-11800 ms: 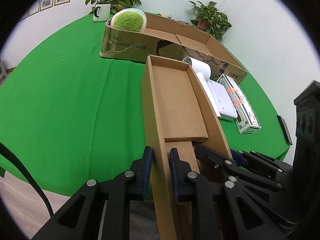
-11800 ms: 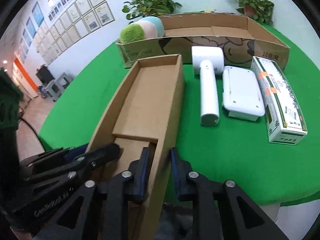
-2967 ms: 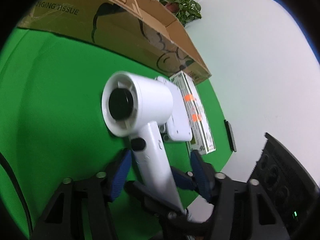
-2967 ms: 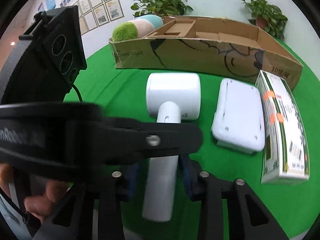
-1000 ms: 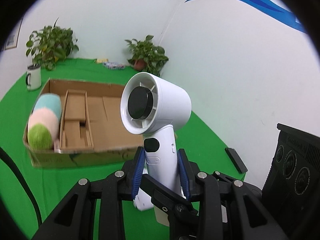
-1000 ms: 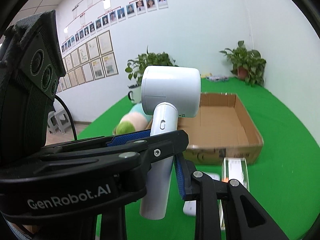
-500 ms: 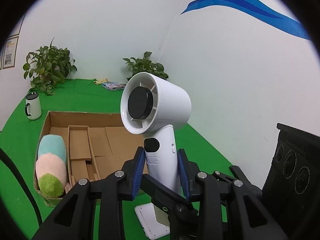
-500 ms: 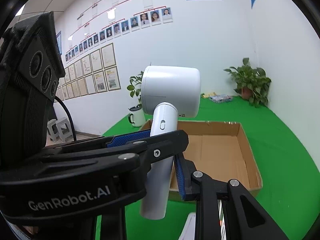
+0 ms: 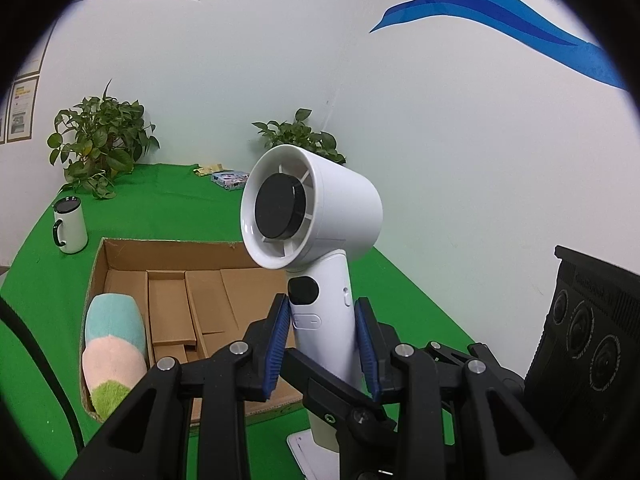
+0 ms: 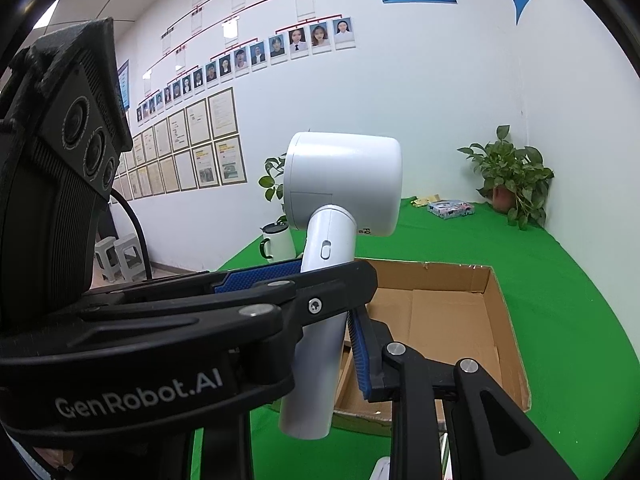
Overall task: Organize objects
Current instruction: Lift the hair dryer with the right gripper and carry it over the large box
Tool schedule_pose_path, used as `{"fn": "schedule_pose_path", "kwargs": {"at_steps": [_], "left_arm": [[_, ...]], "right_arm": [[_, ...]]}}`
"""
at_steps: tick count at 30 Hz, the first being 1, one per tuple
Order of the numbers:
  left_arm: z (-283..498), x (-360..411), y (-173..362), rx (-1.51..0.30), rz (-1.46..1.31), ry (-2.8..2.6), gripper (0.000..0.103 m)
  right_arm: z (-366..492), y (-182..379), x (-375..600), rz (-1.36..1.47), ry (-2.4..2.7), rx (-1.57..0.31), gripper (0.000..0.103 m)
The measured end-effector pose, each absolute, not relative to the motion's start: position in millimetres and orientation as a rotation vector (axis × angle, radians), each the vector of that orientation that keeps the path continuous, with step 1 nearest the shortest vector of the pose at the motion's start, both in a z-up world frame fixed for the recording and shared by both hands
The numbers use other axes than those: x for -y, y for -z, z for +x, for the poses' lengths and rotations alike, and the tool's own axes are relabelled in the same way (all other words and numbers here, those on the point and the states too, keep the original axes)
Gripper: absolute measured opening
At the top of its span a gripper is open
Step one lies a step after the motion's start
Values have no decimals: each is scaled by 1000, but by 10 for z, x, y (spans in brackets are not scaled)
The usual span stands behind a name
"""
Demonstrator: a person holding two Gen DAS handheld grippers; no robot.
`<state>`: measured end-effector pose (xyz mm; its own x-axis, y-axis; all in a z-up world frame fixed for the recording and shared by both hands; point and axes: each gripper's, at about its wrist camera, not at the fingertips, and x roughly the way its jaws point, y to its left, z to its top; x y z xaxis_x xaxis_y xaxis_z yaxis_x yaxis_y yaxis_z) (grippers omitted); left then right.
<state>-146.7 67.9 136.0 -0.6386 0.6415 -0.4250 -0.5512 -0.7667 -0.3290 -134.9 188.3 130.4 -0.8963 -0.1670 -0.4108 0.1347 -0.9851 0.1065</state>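
A white handheld fan [image 9: 320, 236] is held upright in the air, above the near edge of the big cardboard box [image 9: 120, 256]. My left gripper [image 9: 322, 340] is shut on its handle. My right gripper [image 10: 320, 344] is also shut on the handle, lower down; the fan [image 10: 344, 184] fills that view's middle and the left gripper crosses in front. The box [image 10: 496, 320] holds a pastel plush roll [image 9: 114, 352] at its left and a smaller cardboard tray [image 9: 168, 312].
The green table [image 9: 44, 280] carries a white mug [image 9: 70, 224], two potted plants [image 9: 100, 148] and a small packet [image 9: 230, 180] at the back. A white flat device [image 9: 304, 452] lies on the table below the fan. Walls stand close behind and to the right.
Both grippers have lifted the fan off the table and raised it higher; the views have tilted up, so the box now sits lower in frame.
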Motion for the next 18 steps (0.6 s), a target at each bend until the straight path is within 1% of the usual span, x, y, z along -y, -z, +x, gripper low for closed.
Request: {"fn": "schedule_pose_path", "kwargs": {"at_steps": [7, 18], "left_arm": [[-1827, -844, -1216, 194, -783, -2348, 31], [-2325, -1121, -714, 198, -962, -2308, 31]], "right_arm": [[-1791, -1166, -2138, 724, 2897, 159, 26], [-2476, -581, -2597, 960, 2821, 239, 26]]}}
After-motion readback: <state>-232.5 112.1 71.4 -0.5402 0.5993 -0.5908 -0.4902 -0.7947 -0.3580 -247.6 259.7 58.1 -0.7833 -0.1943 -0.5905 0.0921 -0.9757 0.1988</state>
